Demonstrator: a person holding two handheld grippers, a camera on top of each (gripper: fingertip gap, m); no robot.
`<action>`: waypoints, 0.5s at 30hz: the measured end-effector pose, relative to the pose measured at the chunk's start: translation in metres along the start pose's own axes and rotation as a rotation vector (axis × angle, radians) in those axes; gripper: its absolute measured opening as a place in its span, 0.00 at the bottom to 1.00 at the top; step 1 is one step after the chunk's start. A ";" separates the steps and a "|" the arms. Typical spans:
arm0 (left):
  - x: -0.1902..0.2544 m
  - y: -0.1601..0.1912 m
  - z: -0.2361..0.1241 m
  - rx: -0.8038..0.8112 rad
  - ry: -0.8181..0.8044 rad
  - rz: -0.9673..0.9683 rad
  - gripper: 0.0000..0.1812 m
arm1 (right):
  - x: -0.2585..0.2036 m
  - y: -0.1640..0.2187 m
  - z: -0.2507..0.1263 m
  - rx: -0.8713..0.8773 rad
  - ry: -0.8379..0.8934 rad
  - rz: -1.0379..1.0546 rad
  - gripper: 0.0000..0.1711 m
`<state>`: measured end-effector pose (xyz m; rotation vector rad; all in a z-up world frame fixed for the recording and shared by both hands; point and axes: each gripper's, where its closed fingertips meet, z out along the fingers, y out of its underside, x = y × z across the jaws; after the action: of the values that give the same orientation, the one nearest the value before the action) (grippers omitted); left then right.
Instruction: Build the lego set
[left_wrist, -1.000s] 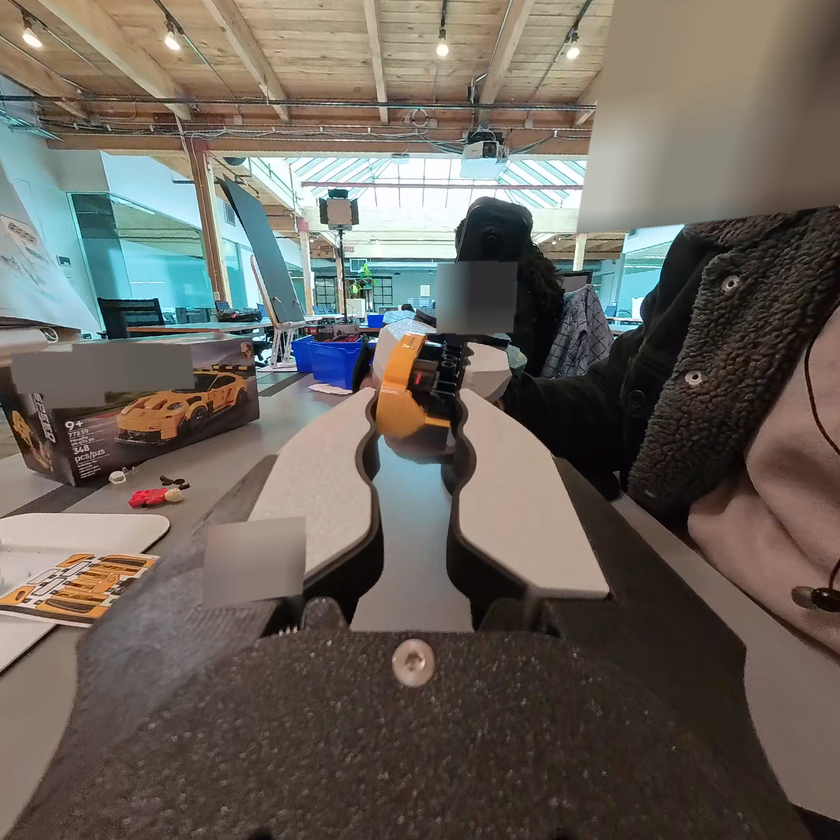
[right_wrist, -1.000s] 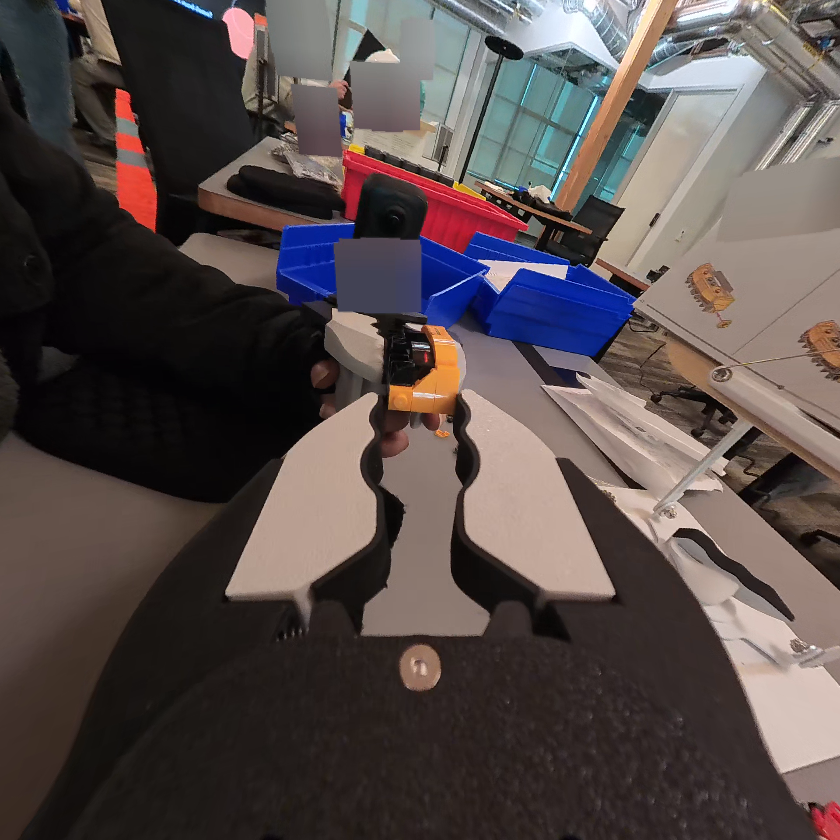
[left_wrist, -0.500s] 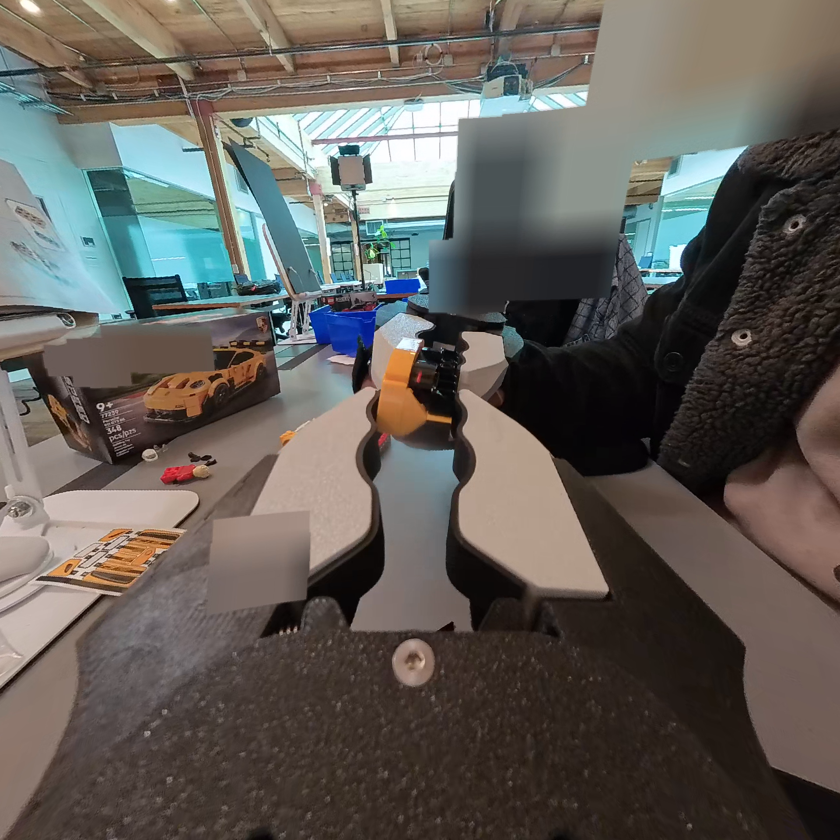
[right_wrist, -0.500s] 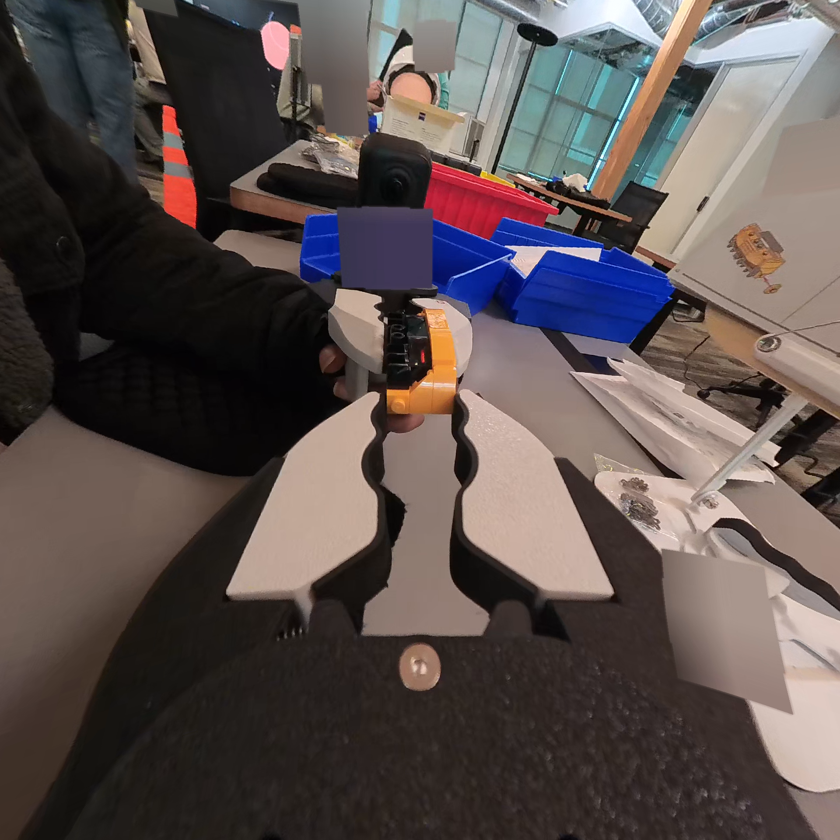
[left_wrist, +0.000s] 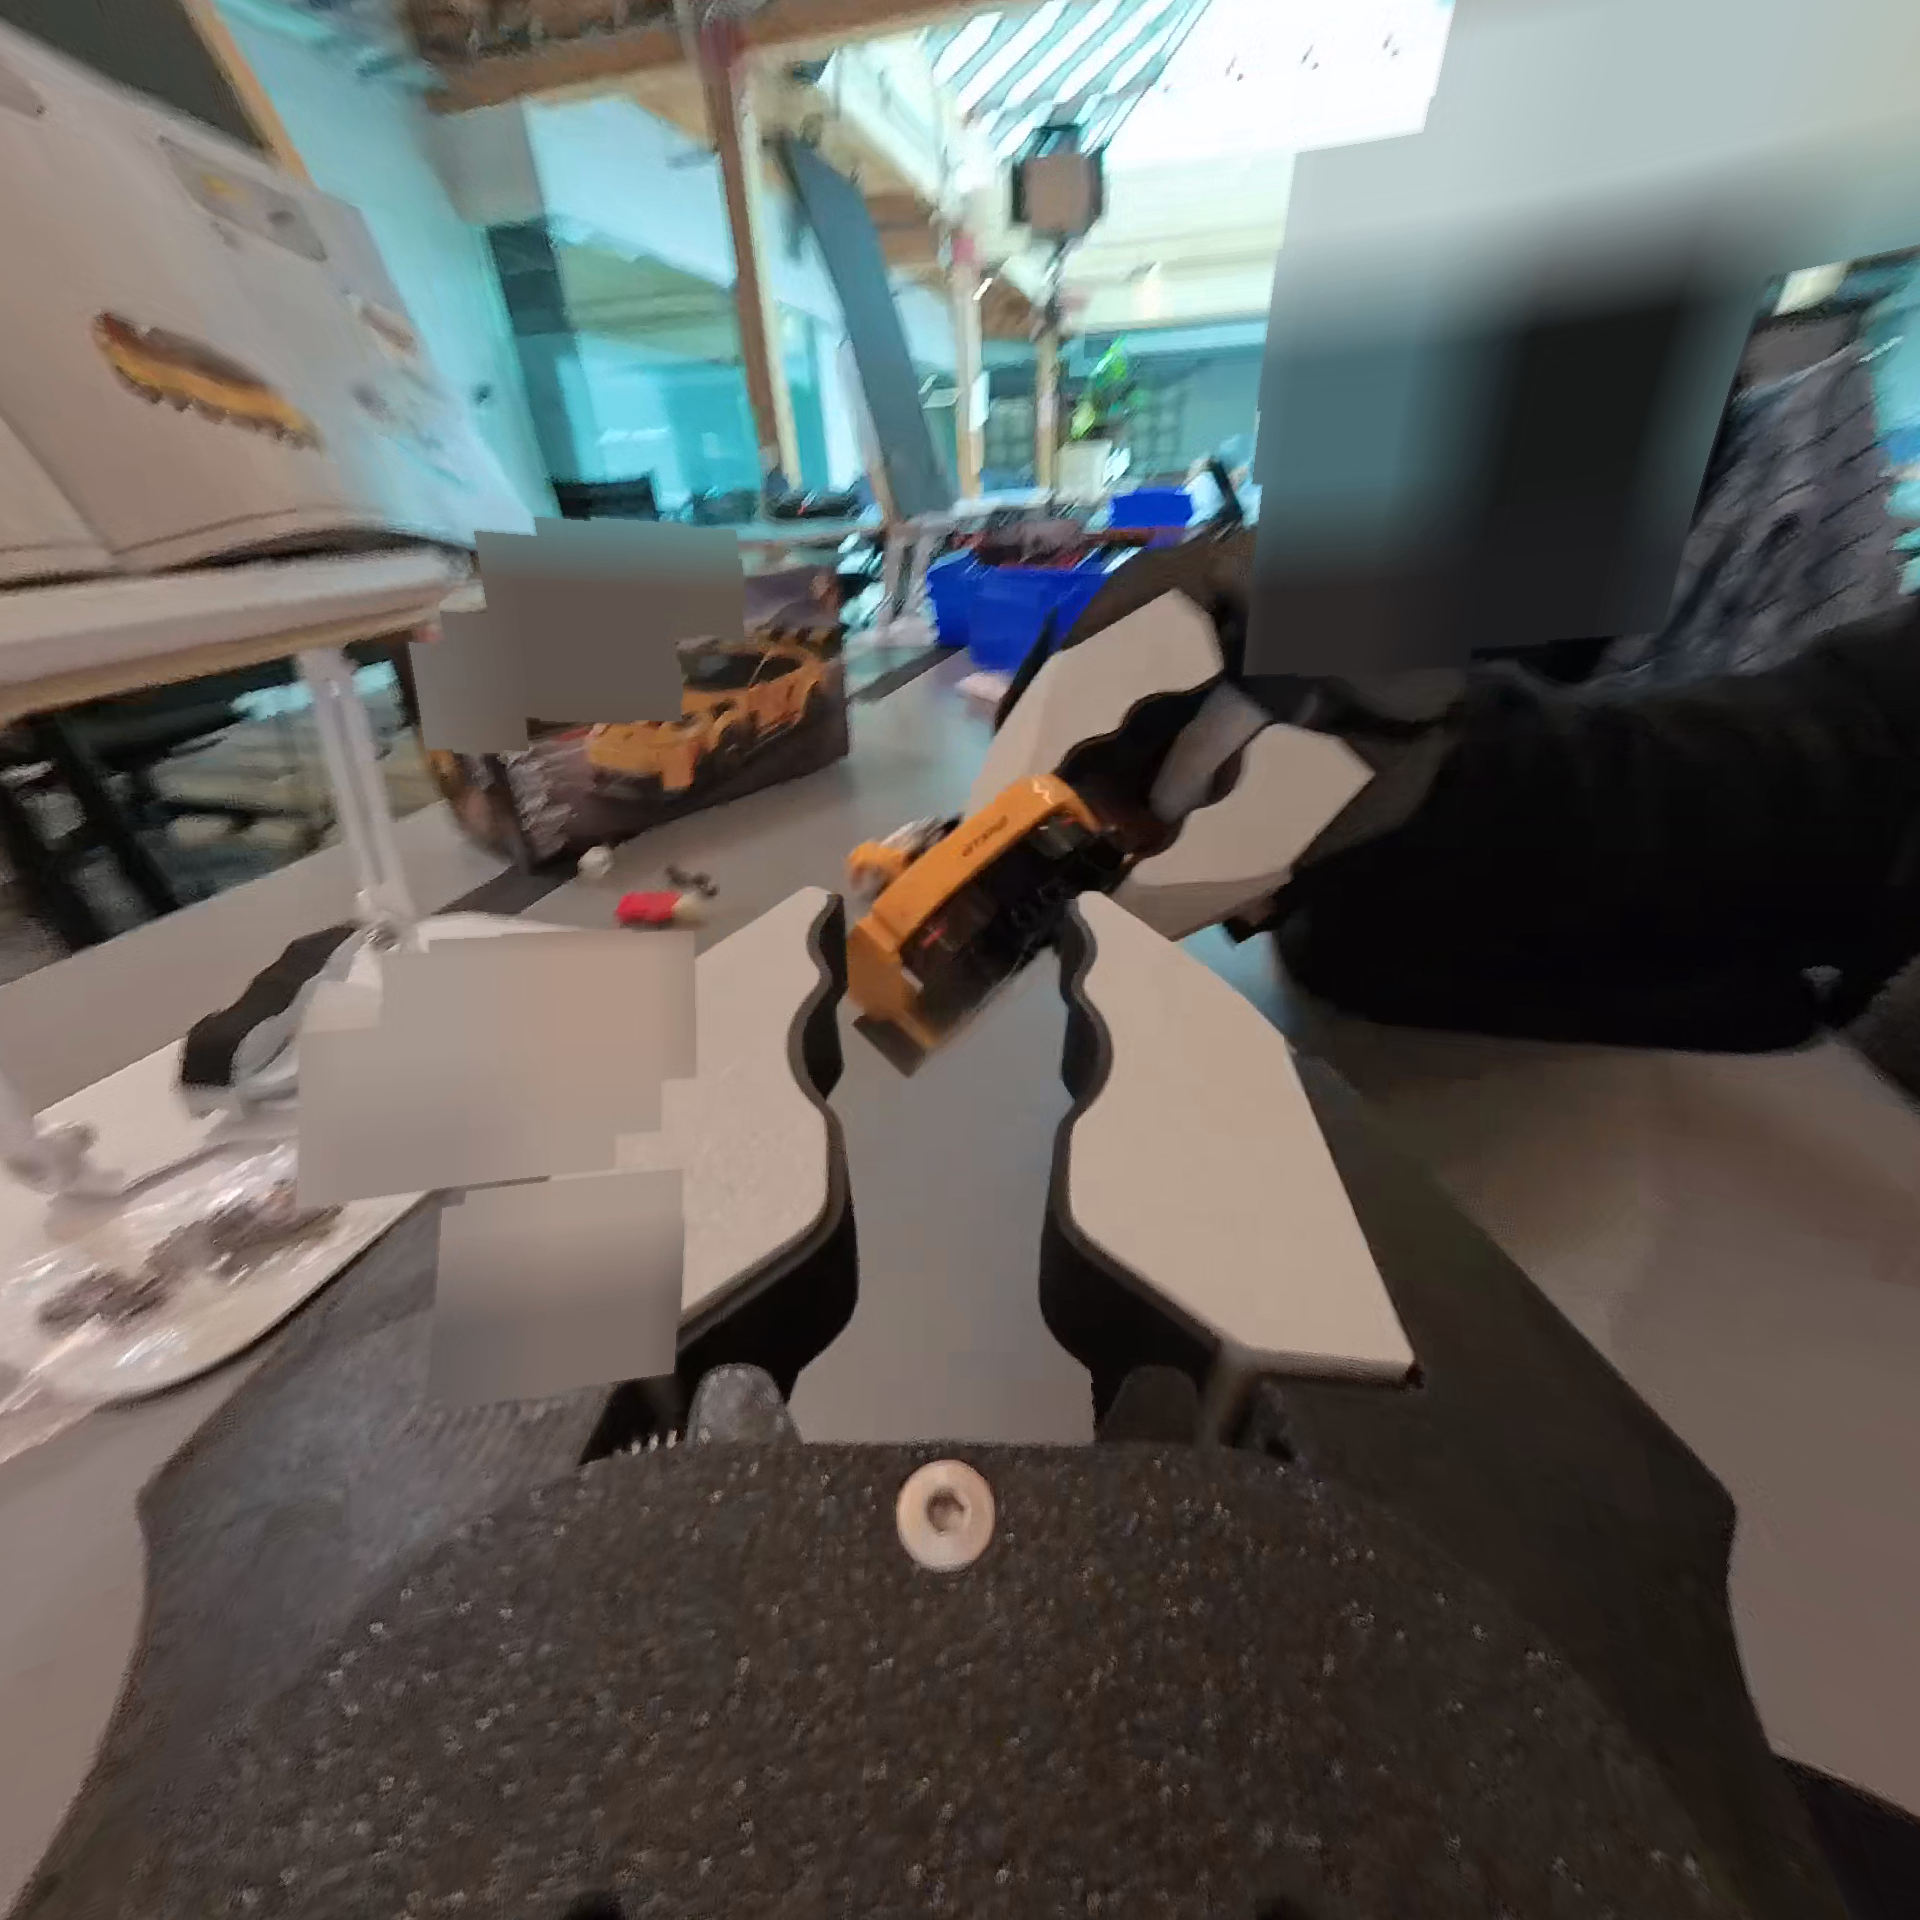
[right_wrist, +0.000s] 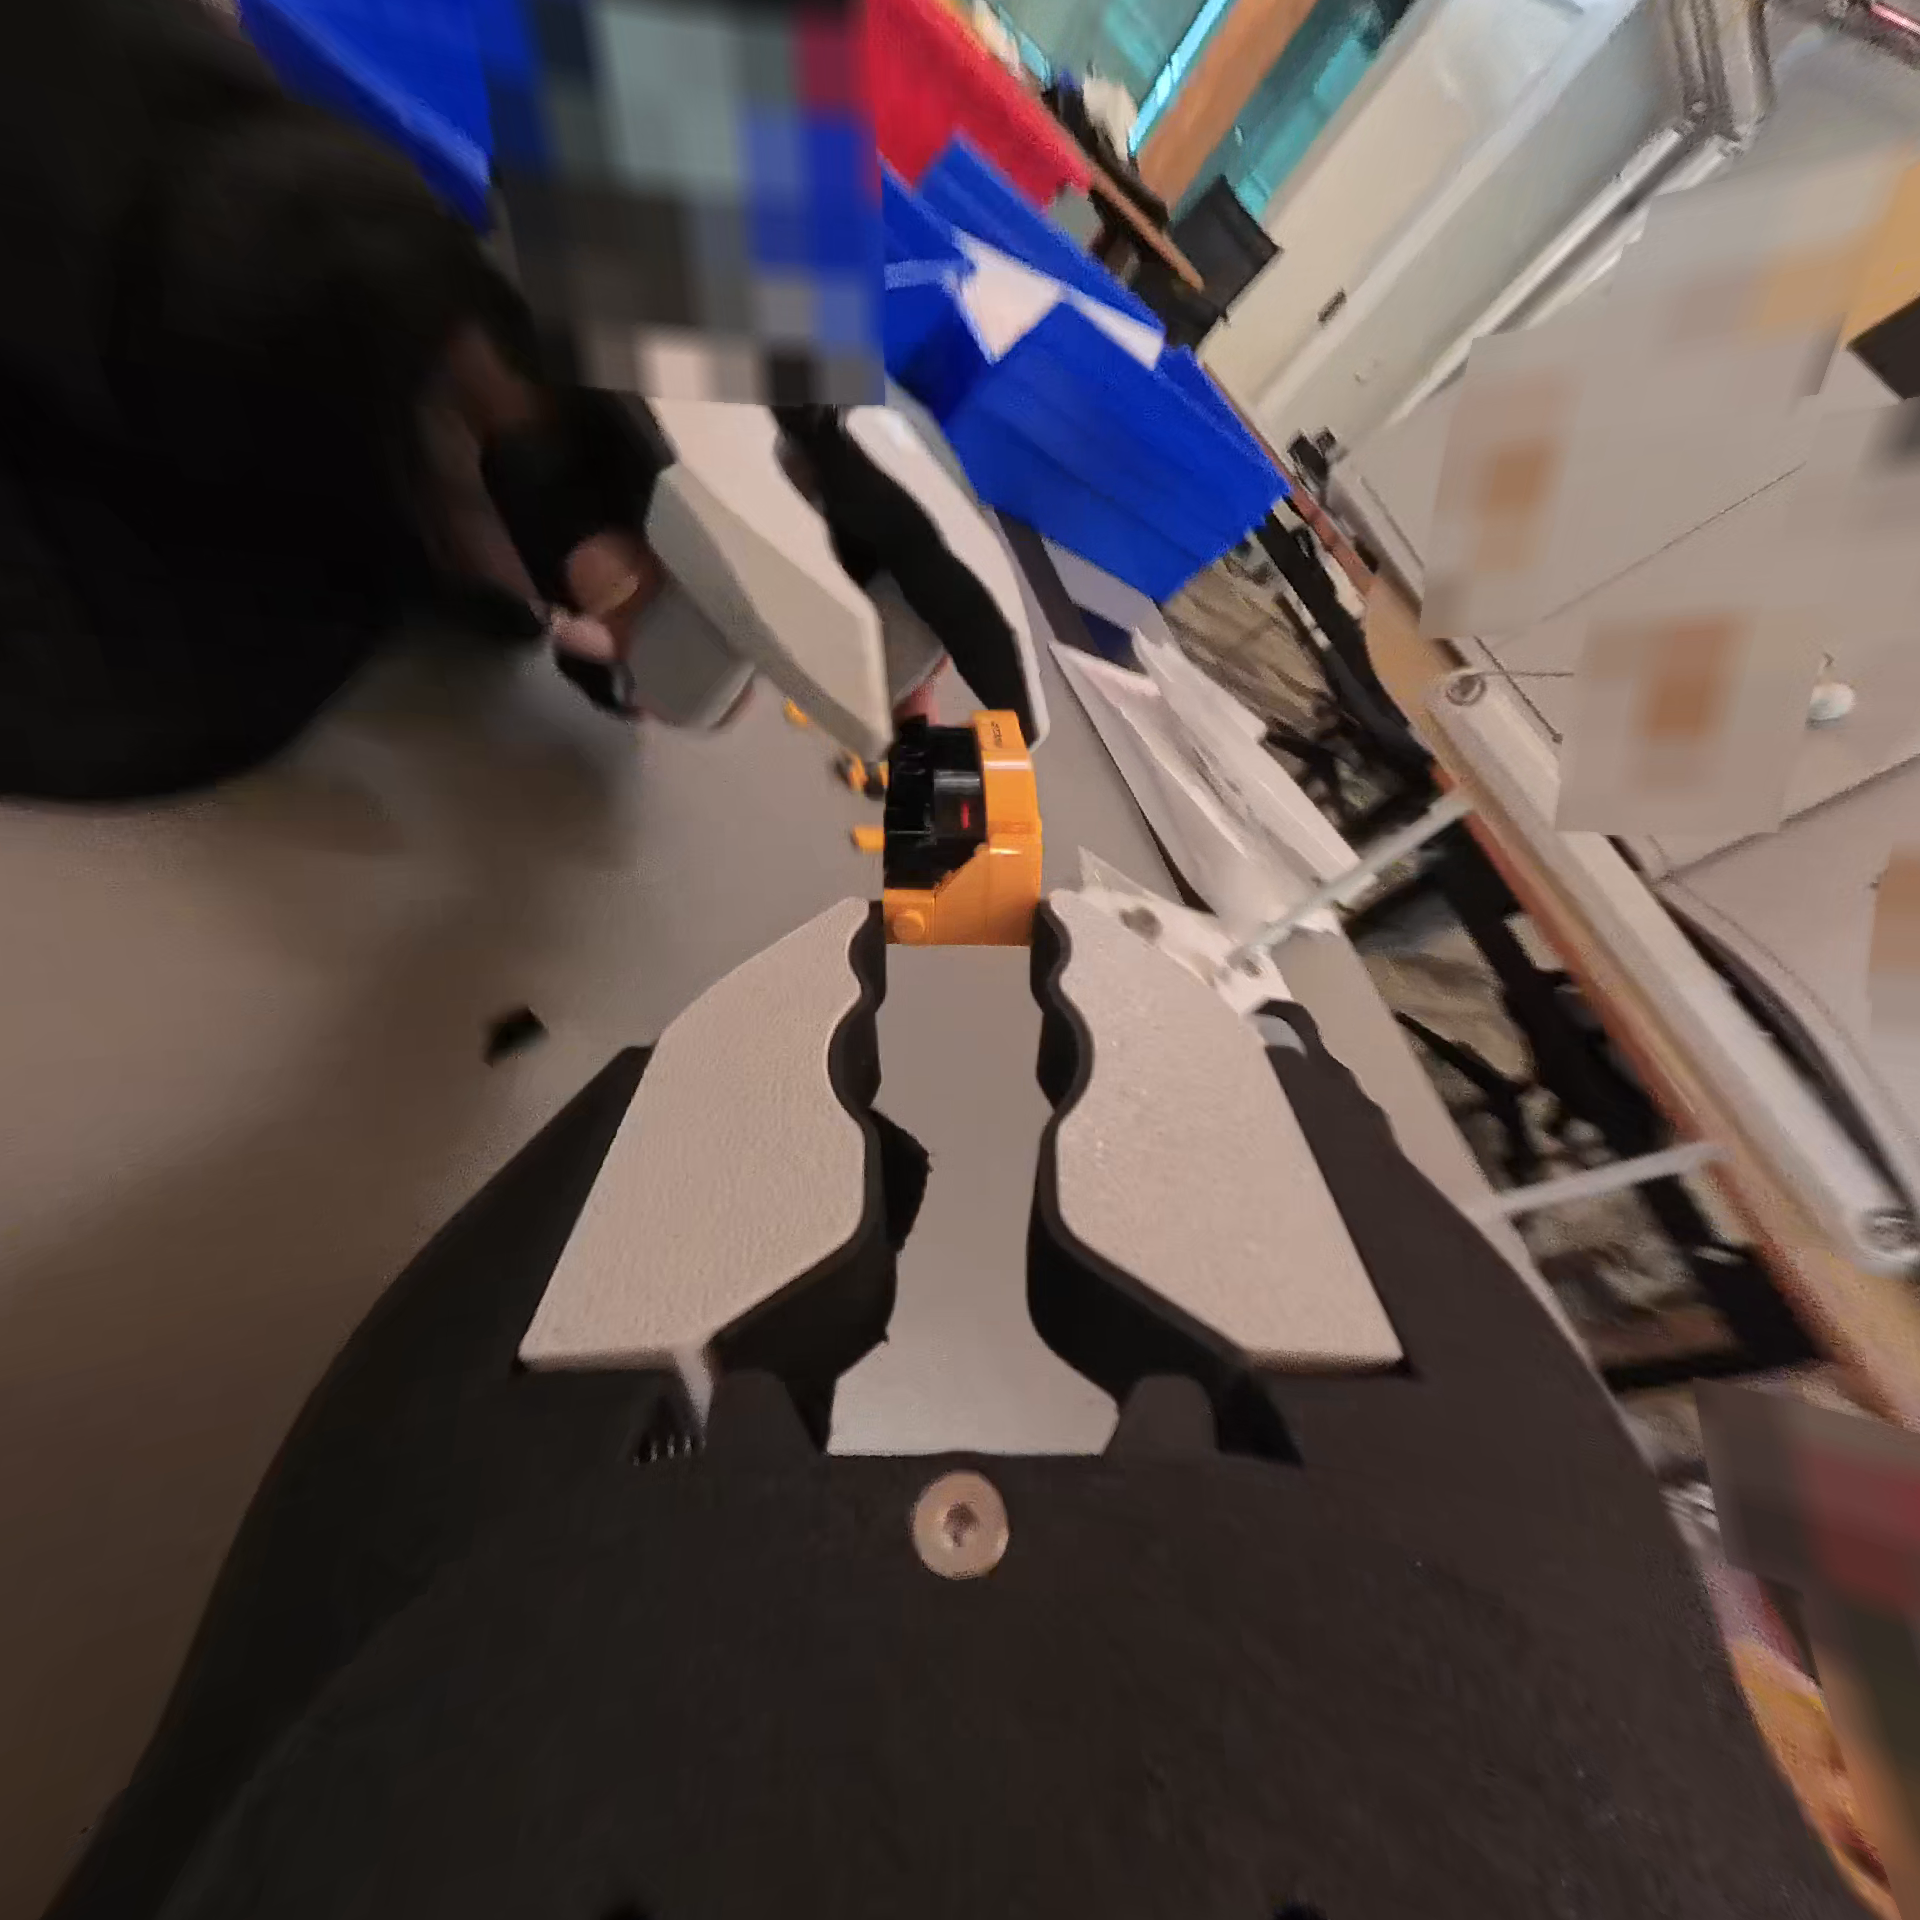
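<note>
Two claws are meeting on one orange car assembly (left_wrist: 940, 899), which is hanging above the desk (left_wrist: 1558, 1195), not resting on it. The right claw (right_wrist: 956, 920) is closing narrowly on the near end of the assembly, with both tips pressing its orange flanks. The left claw (left_wrist: 945, 920) is standing wider than the model. The tilted end of the assembly is lying between its tips, and a gap is showing on each side, so it appears not to be clamping. Motion blur is limiting certainty on this point.

Ahead and to the left of the left claw, the set's box (left_wrist: 665, 769) is standing on the desk, with a small red piece (left_wrist: 644, 909) lying loose in front of it. Blue bins (right_wrist: 1091, 457) are sitting beyond the right claw, ahead and to its right.

Handling assessment: the assembly is looking light and rigid, but it is made of pressed-together bricks and is likely to shed parts under twisting or a hard squeeze. Its smooth orange panels may be slipping under the pads. The advisable hold is across the flat side walls, low on the body, avoiding the black detail parts on top.
</note>
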<state>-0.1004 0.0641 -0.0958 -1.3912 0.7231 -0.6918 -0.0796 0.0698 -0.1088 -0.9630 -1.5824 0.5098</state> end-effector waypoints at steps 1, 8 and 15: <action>-0.006 0.009 0.001 -0.053 -0.037 0.011 0.19 | -0.001 0.007 0.003 -0.047 0.022 -0.061 0.15; -0.018 0.047 0.006 -0.272 -0.102 -0.118 0.26 | -0.006 0.040 0.019 -0.300 0.129 -0.408 0.15; -0.022 0.062 0.008 -0.363 -0.156 -0.265 0.34 | -0.014 0.048 0.029 -0.364 0.146 -0.549 0.16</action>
<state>-0.1070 0.0897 -0.1564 -1.8761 0.5621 -0.6682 -0.0923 0.0909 -0.1606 -0.7586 -1.7466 -0.2321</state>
